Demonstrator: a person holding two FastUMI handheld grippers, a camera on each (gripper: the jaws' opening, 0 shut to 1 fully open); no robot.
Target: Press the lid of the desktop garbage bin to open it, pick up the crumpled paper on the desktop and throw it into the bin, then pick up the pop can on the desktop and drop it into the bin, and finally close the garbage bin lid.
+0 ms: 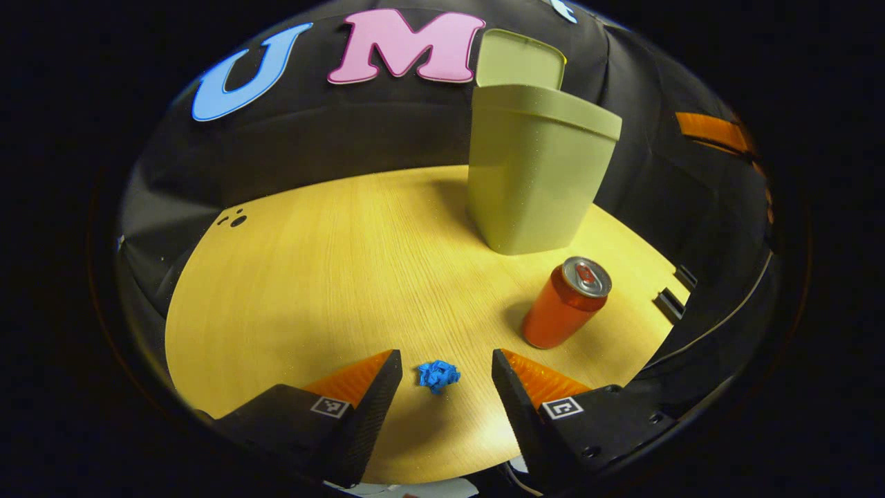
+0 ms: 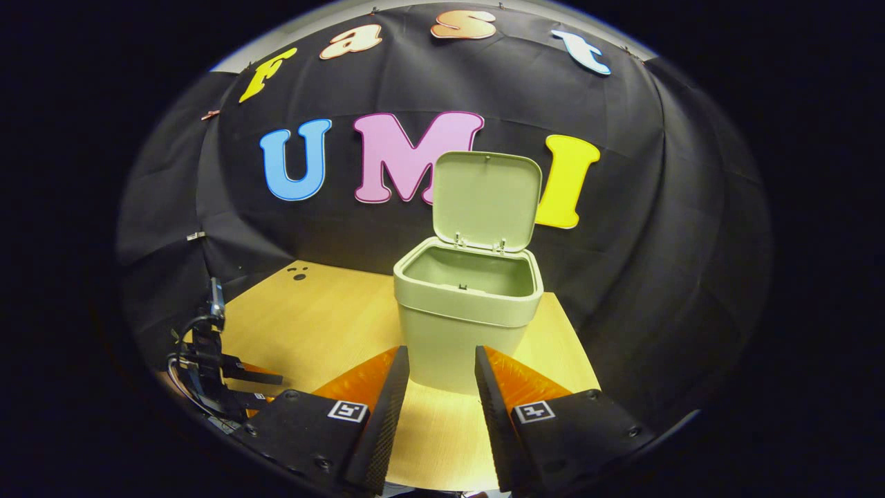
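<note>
Hovering low over the table (image 1: 290,290), your left gripper (image 1: 447,363) has its jaws spread wide, the blue crumpled paper (image 1: 438,375) lying on the wood between the fingertips, untouched, at lower centre of the left gripper view. Right of it stands the pop can (image 1: 565,302), upright, with the bin (image 1: 536,173) behind, upper right. Your right gripper (image 2: 442,360) faces the bin, jaws apart and holding nothing, lid (image 2: 486,199) raised upright at frame centre.
</note>
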